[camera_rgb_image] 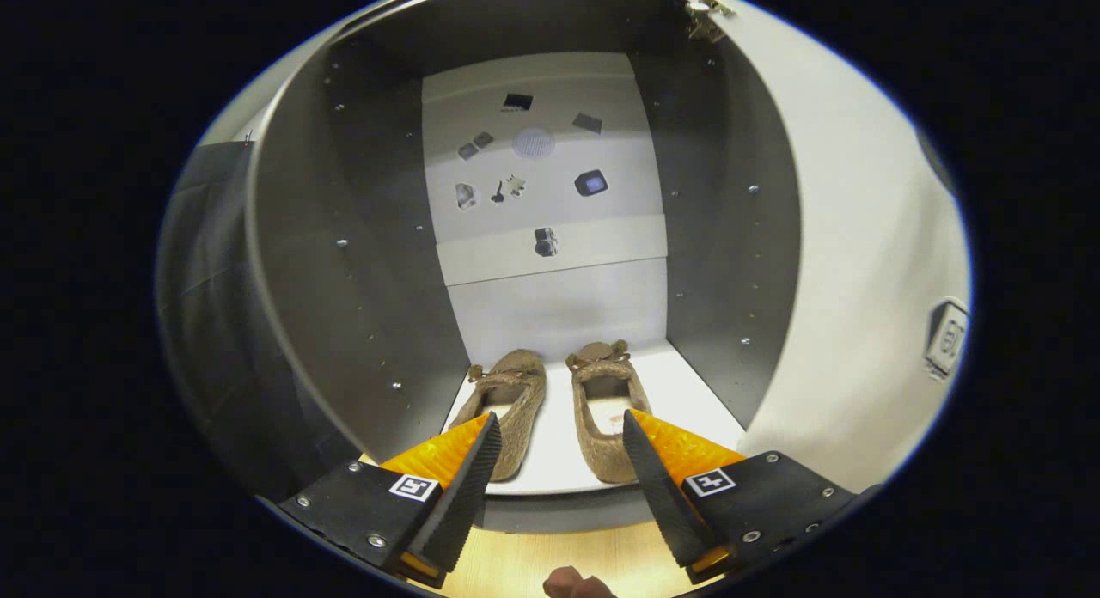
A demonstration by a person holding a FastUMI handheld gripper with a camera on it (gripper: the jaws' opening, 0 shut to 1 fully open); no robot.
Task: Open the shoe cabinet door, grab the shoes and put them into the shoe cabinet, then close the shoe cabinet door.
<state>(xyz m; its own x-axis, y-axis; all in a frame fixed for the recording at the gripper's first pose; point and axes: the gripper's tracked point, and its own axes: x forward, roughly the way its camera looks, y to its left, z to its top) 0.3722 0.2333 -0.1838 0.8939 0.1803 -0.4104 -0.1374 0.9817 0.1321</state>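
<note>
Spread wide and gripping nothing, the hand-held gripper (560, 430) points its two fingers into the open grey-walled shoe cabinet (361, 263). Each finger base carries a small square black-and-white marker tag; no readable wording appears on them. At 12 o'clock from the fingertips, a pair of tan knitted slipper shoes (559, 405) rests side by side on the cabinet's white bottom shelf (687, 396), heels toward the fingers. At 2 o'clock, the white cabinet door (859, 263) stands swung open. Small dark stickers (590, 183) dot the white back panel.
</note>
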